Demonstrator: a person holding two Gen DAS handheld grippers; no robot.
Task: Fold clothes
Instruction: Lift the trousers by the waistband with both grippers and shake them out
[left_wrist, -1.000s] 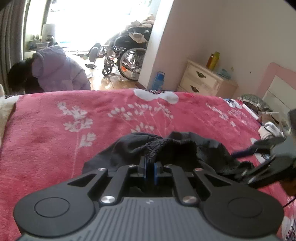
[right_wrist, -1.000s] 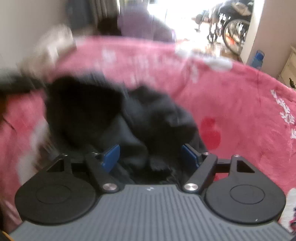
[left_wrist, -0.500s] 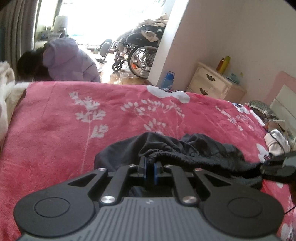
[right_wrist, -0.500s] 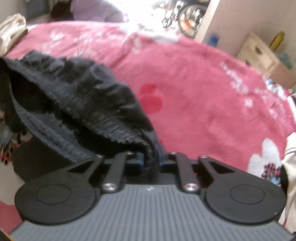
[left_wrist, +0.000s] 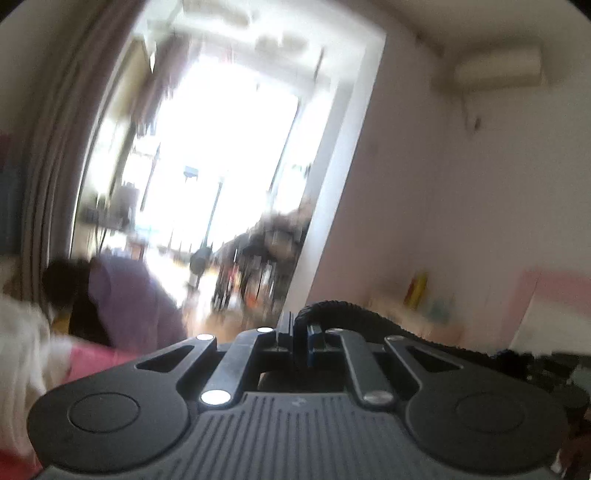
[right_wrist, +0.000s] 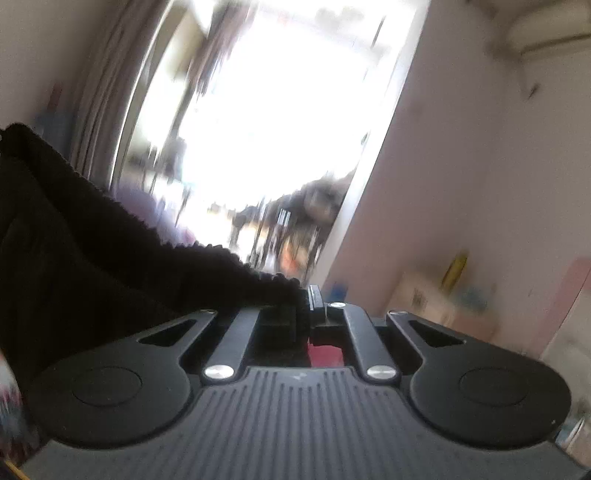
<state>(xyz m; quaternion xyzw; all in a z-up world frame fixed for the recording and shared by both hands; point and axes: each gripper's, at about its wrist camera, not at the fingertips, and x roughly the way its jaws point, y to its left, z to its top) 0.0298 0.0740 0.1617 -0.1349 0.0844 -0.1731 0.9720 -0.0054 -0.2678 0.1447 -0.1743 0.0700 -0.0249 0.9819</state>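
We have lifted the black garment (right_wrist: 92, 258) off the red bedspread (left_wrist: 92, 360), its ribbed waistband stretched in the air between our left gripper (left_wrist: 299, 332) and right gripper (right_wrist: 308, 299), each clamped on it.

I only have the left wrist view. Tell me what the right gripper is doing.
Observer: The right gripper is shut on the black garment's ribbed edge.
Operator: Report where the cloth runs from it.
Observer: It rises up and away to the left side of the right wrist view, hanging as a broad dark sheet that fills the lower left there.
Operator: Say what shows below those fingers.
Observer: A patch of red shows through the gap behind the closed jaws; it is too small to tell what it is.
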